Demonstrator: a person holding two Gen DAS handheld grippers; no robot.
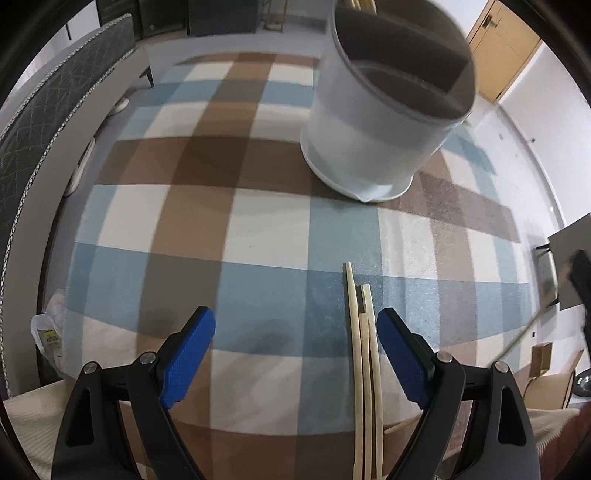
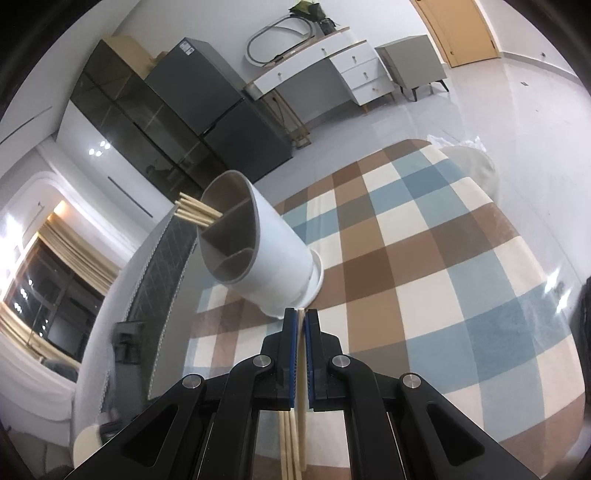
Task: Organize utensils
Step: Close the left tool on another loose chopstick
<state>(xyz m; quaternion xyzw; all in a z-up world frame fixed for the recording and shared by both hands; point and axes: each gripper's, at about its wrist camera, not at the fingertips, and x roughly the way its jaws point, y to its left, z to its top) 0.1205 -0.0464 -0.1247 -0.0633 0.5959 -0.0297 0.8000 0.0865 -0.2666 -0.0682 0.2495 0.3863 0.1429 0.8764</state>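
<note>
Looking down from the left wrist, a checked rug (image 1: 229, 206) of blue, brown and cream squares is seen. The left hand-held gripper (image 1: 295, 354) is held wide, with nothing between its blue pads (image 1: 192, 354). A few pale chopsticks (image 1: 364, 369) are seen on the rug, just beside the right pad, lying side by side. A white holder (image 1: 373, 129) is stood on the rug, farther off and to the right. Its inside is grey and is split into parts by walls. A few stick tips are seen behind its top edge, cut off by the frame. A grey padded seat (image 1: 55, 107) is seen along the left edge. A wooden door (image 1: 506, 44) is seen at the top right.

Looking from the right wrist, the right hand-held gripper (image 2: 301, 321) is seen pinched tight on a chopstick (image 2: 301, 369). The stick tip is poked out a little past the pads. More chopsticks (image 2: 288, 443) are seen below the gripper, on the rug (image 2: 424, 258). The holder (image 2: 258, 243) is seen just past the gripper tips and looks tilted in this view. A bunch of sticks (image 2: 195, 212) is kept in its far part, with the ends poking out. The other parts look bare. A dark cabinet (image 2: 147, 122), a white dresser (image 2: 332, 70) and a door (image 2: 461, 29) are seen behind.
</note>
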